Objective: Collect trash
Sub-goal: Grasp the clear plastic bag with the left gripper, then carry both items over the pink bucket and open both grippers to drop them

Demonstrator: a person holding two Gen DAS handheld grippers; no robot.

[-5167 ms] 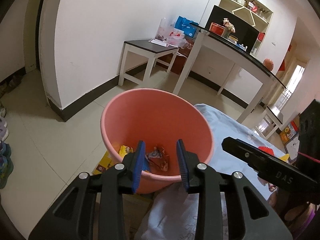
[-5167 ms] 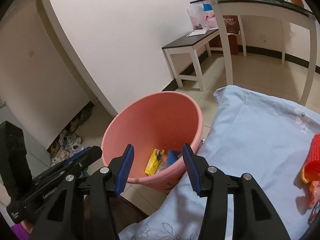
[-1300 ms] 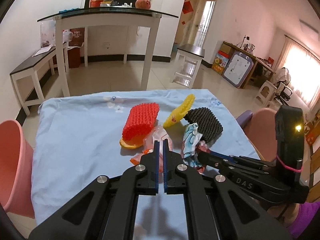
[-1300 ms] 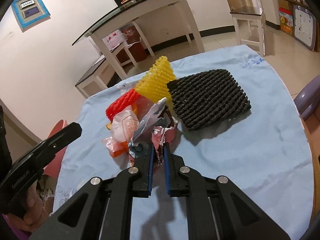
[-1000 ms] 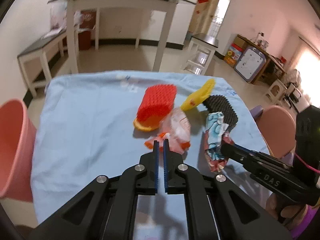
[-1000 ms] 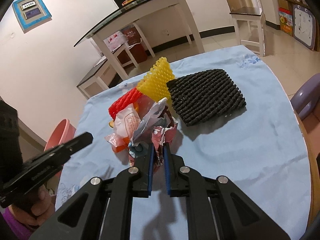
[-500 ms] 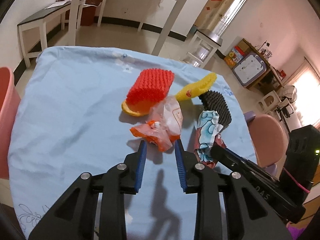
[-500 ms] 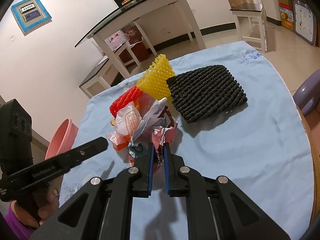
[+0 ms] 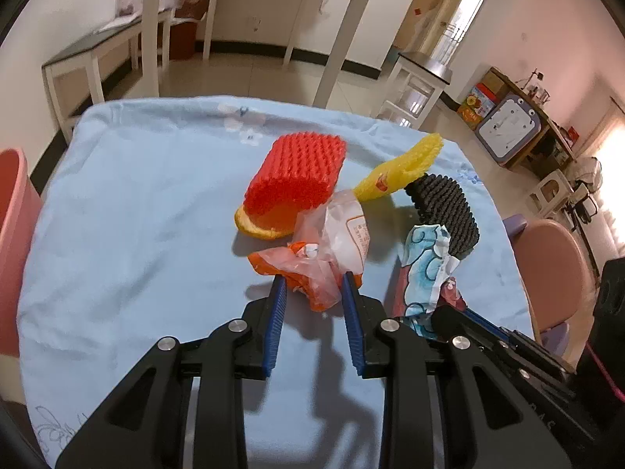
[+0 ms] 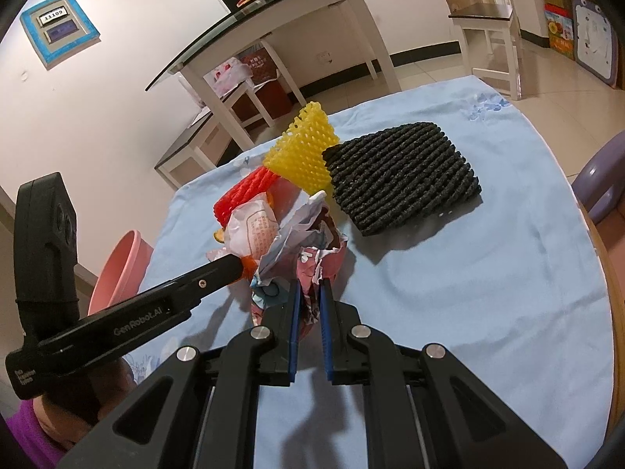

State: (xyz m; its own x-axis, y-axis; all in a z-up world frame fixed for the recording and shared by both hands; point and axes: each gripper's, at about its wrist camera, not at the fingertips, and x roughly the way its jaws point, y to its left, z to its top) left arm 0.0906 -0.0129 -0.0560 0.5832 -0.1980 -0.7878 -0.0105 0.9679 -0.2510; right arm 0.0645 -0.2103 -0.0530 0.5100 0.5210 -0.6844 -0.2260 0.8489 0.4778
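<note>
A pile of trash lies on the blue tablecloth (image 9: pixel 129 211). My left gripper (image 9: pixel 312 285) is open, its fingers on either side of a crumpled orange and clear plastic wrapper (image 9: pixel 320 258). My right gripper (image 10: pixel 308 293) is shut on a crumpled blue, white and red printed wrapper (image 10: pixel 300 242), which also shows in the left wrist view (image 9: pixel 425 269). Red foam netting (image 9: pixel 300 172), yellow foam netting (image 9: pixel 402 164) and black foam netting (image 10: pixel 398 179) lie behind. The pink bin (image 9: pixel 11 226) stands at the table's left edge; it also shows in the right wrist view (image 10: pixel 121 269).
An orange peel (image 9: pixel 258 226) lies under the red netting. A pink chair (image 9: pixel 550 265) stands at the table's right side. A glass-topped white table (image 10: pixel 273 11) and low side tables stand behind on the tiled floor.
My left gripper has opened and moved forward so its fingers straddle the orange wrapper. My right gripper stays shut on the printed wrapper, barely moved.
</note>
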